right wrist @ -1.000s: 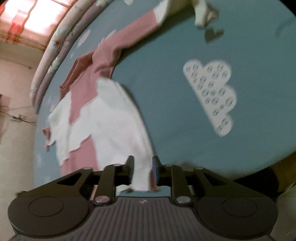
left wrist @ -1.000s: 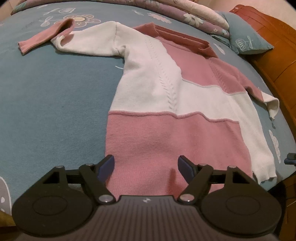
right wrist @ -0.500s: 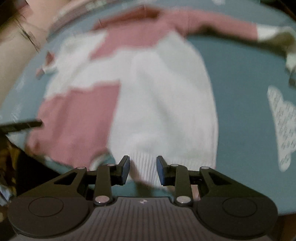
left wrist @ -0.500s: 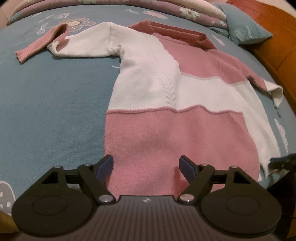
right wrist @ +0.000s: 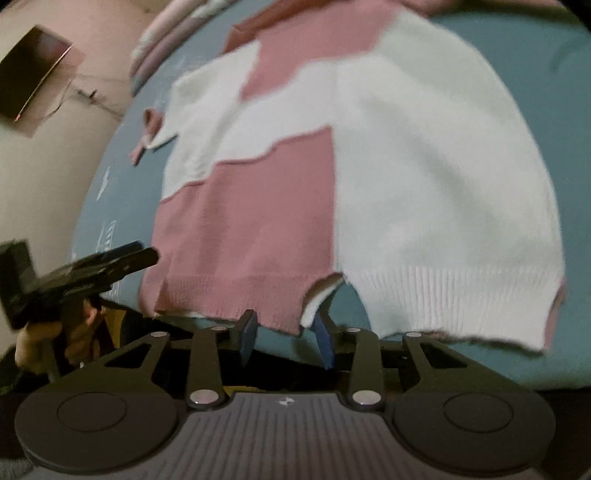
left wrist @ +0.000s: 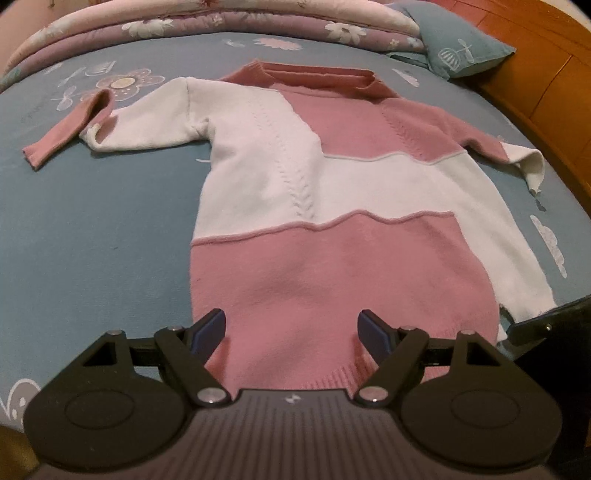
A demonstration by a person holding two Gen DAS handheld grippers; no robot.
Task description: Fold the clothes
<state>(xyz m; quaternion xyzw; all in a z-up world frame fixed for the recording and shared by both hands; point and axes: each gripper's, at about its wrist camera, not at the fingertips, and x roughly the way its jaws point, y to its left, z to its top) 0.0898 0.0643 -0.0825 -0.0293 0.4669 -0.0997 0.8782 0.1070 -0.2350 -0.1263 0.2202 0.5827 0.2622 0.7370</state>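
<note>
One garment, a pink-and-white sweater point(left wrist: 332, 206), lies spread flat, front up, on a blue bedsheet point(left wrist: 92, 221) printed with flowers and clouds. Its collar points toward the folded quilts point(left wrist: 221, 22) at the far edge of the bed; its ribbed hem lies nearest both cameras.

Sleeves: the sleeve at picture left extends sideways, with its pink cuff doubled back. The sleeve at picture right lies along the body, with its white cuff near the bed's right edge. A blue pillow point(left wrist: 461, 44) rests against the wooden bed frame point(left wrist: 535, 85) at upper right.

Left gripper point(left wrist: 293, 328): jaws spread wide, released. The blue pads stand over the pink hem panel, one at each side of it. No fabric is clamped between them.

Right gripper point(right wrist: 286, 334): jaws partly apart, having just been opening. The pads sit just at the hem, below the notch where the pink and white panels meet. A small flap of hem hangs close to the right-hand pad; the pads do not press on it.

In the right wrist view, the left gripper appears at lower left beside the hem's pink corner, held by a hand point(right wrist: 44, 332).
</note>
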